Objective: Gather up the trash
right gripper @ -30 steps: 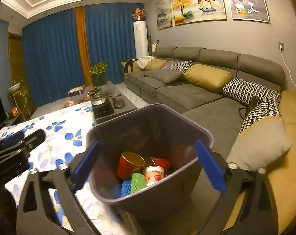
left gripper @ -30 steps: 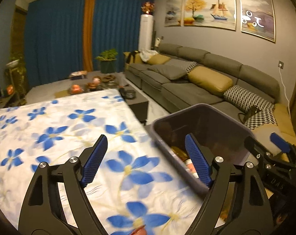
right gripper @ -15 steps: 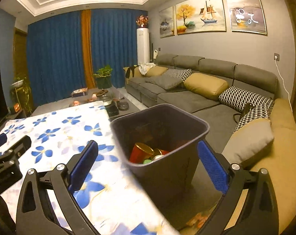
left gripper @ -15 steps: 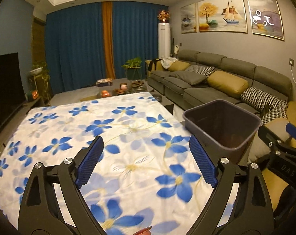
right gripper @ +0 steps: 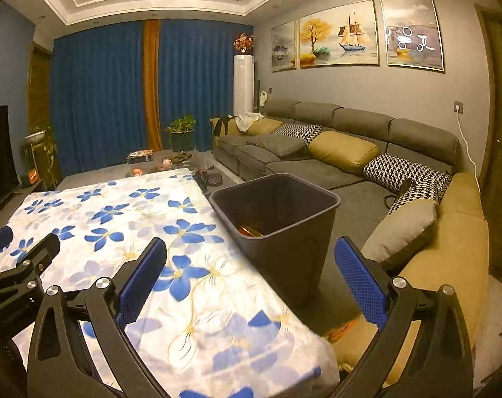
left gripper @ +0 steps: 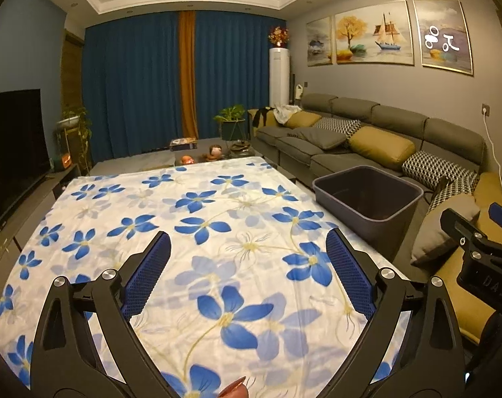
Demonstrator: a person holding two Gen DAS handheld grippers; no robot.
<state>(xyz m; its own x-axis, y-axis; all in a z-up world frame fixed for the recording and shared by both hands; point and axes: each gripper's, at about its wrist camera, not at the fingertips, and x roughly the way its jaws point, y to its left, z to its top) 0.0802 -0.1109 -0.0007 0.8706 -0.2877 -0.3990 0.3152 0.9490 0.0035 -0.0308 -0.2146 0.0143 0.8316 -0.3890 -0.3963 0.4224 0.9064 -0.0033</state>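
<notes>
Spread wide with nothing between its blue-padded fingers, the left gripper [left gripper: 247,275] hangs level above a white tablecloth printed with blue flowers [left gripper: 191,219] and looks forward along the table. Ahead and to its right, just off the table's right edge, stands the dark grey rectangular plastic trash bin [left gripper: 367,199], well apart from the fingers; its contents are hard to make out from this angle. Further right, at the frame edge, the black body of the right gripper [left gripper: 476,242] shows beside the cloth, in front of the long grey sofa with mustard and houndstooth cushions [left gripper: 360,139]. A small reddish-brown edge of something [left gripper: 232,391] peeks in at the bottom of the frame, too cropped to identify.

From the right wrist view, the right gripper [right gripper: 251,285] is likewise open and empty, held over the near right corner of the flowered cloth [right gripper: 125,212]. The trash bin [right gripper: 284,232] sits just ahead, between the two finger lines, on the floor against the table's side, and a red can with a gold rim [right gripper: 251,231] is visible inside it. At the far left, the left gripper [right gripper: 19,258] reaches over the cloth. The sofa [right gripper: 350,139] runs along the right.
</notes>
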